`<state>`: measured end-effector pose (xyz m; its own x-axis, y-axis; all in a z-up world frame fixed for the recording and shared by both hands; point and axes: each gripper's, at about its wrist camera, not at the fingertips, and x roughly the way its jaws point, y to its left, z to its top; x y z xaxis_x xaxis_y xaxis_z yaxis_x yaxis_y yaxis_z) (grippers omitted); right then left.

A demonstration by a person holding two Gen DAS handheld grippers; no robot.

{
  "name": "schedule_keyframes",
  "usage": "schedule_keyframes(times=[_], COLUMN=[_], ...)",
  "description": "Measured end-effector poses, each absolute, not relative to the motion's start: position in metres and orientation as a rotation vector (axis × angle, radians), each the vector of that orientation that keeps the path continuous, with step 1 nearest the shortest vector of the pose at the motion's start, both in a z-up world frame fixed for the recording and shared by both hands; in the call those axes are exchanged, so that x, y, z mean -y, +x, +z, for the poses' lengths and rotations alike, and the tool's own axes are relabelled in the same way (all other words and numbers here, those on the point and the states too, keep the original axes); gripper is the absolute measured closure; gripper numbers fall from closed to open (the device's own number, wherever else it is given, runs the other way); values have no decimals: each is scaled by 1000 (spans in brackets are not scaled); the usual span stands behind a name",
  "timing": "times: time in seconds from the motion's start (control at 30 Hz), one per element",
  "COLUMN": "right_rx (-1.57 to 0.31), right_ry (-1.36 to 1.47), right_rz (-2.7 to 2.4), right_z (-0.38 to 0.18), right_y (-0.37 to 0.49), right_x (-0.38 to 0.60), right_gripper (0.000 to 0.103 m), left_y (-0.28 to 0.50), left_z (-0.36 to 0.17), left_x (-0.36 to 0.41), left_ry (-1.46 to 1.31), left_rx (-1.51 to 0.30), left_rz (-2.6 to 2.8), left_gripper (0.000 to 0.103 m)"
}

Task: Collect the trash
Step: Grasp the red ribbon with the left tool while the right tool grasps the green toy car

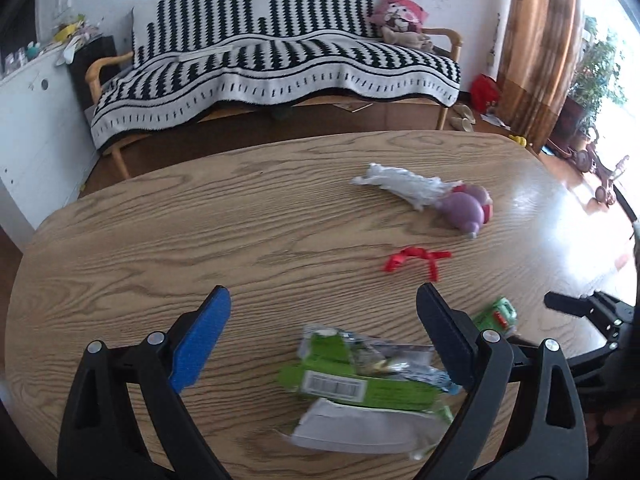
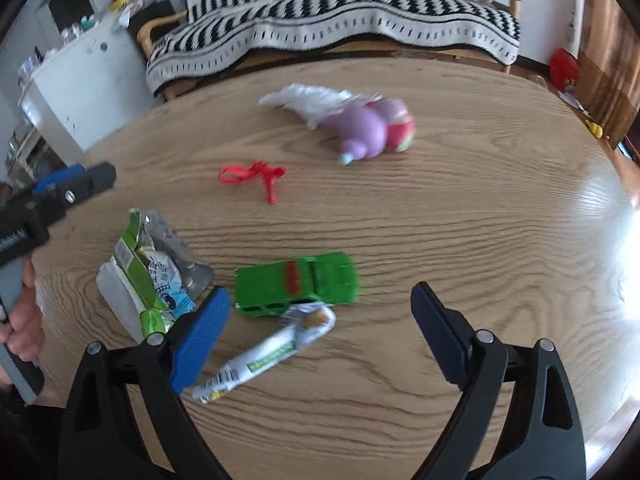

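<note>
- Wood-grain oval table fills both views, with a sofa under a black-and-white striped blanket at the far wall and a pink plush toy on its right end.
- Trash is scattered across the tabletop: a crumpled green carton with torn wrappers lies near, right between the left gripper's fingers.
- In the right wrist view that same pile sits at the near left, just beside the blue pad of the right gripper.
- Green toy car is parked mid-table, with a white-and-green snack wrapper touching its near edge and lying between the right gripper's fingers.
- Farther out, a red ribbon scrap lies alone, well apart from the car.
- Beyond it, a crumpled white tissue touches a purple squeeze toy with a red-and-green piece at its right end.
- Left gripper: fingers spread wide, low over the carton, gripping nothing.
- Right gripper: fingers spread wide too, hovering above the wrapper, nothing pinched.
- At the left edge of the right wrist view, a hand grips the left tool's handle, its fingers pointing to the far right.
- Brown curtain and bright window glare sit at the far right.
</note>
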<state>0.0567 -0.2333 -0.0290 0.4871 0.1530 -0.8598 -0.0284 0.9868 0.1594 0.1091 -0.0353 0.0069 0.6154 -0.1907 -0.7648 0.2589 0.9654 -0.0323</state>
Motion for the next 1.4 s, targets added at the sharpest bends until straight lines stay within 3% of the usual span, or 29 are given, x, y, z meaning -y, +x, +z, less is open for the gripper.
schedule_keyframes(times=[0.33, 0.43, 1.1, 1.4], right_rx=[-1116, -1104, -1002, -984], right_ry=[51, 14, 160, 173], right_rz=[128, 123, 65, 53], right_z=[-54, -54, -9, 0], right_y=[80, 80, 42, 28], right_x=[210, 209, 307, 317], right_gripper=[14, 26, 26, 26], left_y=[129, 134, 167, 180], left_z=[-5, -10, -56, -72], left_x=[41, 50, 155, 166], left_ry=[89, 93, 314, 293], left_rx=[-890, -900, -1000, -1091], left_rz=[-277, -290, -419, -423], left_gripper=[12, 12, 10, 10])
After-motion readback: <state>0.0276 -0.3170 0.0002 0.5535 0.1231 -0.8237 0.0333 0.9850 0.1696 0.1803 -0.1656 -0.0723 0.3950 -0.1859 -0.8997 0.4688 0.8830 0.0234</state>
